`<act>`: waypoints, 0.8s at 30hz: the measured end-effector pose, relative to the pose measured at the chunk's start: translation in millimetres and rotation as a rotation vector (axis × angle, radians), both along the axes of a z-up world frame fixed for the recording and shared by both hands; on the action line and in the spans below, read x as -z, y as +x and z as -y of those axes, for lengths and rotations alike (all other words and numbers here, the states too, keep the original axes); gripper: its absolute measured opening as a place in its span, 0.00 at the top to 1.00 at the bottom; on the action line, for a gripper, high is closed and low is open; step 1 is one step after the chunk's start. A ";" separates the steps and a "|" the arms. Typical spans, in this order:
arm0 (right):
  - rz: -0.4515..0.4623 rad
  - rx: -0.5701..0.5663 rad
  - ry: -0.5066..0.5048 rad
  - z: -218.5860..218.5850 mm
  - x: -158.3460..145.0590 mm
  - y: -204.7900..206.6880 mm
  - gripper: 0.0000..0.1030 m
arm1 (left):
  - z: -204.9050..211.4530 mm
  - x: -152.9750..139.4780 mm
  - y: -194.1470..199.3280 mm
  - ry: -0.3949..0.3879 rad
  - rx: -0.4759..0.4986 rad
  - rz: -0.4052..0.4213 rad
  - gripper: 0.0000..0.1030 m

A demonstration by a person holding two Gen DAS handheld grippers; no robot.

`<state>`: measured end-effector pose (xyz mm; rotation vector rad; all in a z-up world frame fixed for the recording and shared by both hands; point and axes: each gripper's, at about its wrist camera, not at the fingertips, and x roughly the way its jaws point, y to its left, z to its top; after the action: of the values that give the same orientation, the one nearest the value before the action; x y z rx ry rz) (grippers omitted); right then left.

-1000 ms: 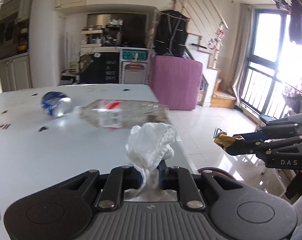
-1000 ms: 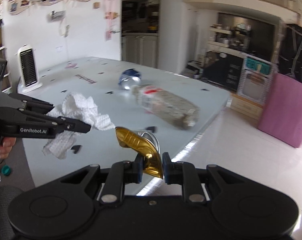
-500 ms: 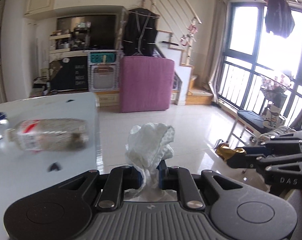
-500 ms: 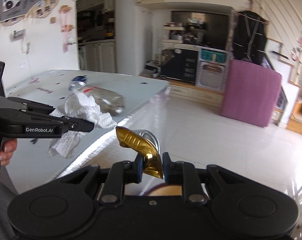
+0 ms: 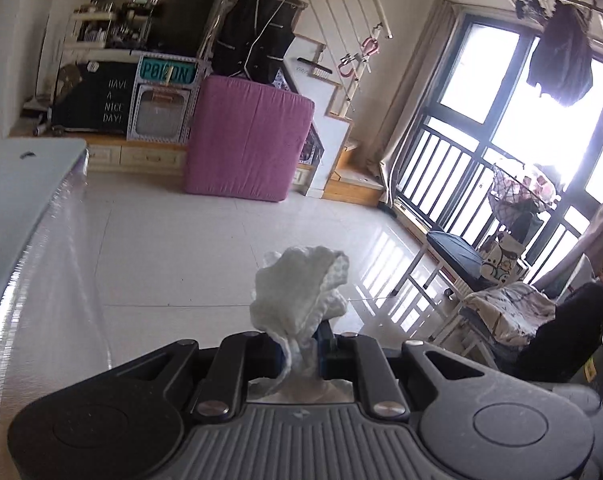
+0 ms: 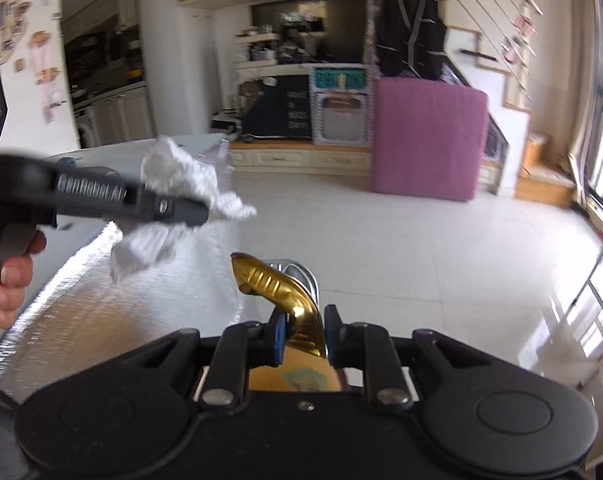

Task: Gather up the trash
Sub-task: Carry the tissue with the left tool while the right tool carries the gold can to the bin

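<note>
White floor tiles (image 5: 181, 248) fill both views, with a pink block (image 5: 245, 140) at about twelve o'clock and a foil-edged pale table (image 5: 17, 184) running off at nine o'clock.

One crumpled white paper towel (image 5: 301, 292) stands up at the six o'clock edge of the left wrist view, pinched low down by the left gripper (image 5: 301, 350), whose jaws are nearly closed on it. It looks very light, soft and compressible. My judgement is that it will not slip easily, but a loose flap could tear or snag, so the present hold on the bunched waist suits it.

One crushed gold can (image 6: 285, 292) sits at six o'clock in the right wrist view, clamped across its flattened side by the right gripper (image 6: 301, 336), jaws drawn tight on the metal. It appears light, thin and already dented; the glossy skin is probably slick and the creased rim may be sharp, so a squeeze across the flat fold is likely the safest place.

Counted: one towel, one gold can, two grippers, one visible hand (image 6: 9, 276) at nine o'clock. A sliver of some other object at the table's far left edge is too cropped to name.
</note>
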<state>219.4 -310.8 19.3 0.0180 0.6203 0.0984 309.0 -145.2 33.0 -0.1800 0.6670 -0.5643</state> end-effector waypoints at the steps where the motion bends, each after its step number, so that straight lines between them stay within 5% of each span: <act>1: -0.006 0.015 0.010 5.9 6.0 2.6 0.81 | 6.7 4.6 9.4 0.003 -0.002 -0.007 0.84; 6: -0.060 0.068 0.048 26.7 45.7 20.2 0.81 | 39.2 45.2 46.7 0.140 0.060 -0.017 0.84; 11: -0.158 0.068 0.067 29.0 96.8 43.0 0.81 | 52.1 119.1 78.2 0.309 0.167 -0.160 0.84; 24: -0.465 -0.113 0.031 -20.0 187.7 99.3 0.81 | 82.8 240.4 96.9 0.678 0.487 -0.336 0.84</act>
<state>318.7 -290.9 -168.5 0.0365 1.0847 0.2163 405.8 -228.0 -207.4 0.5491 1.2067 -0.7462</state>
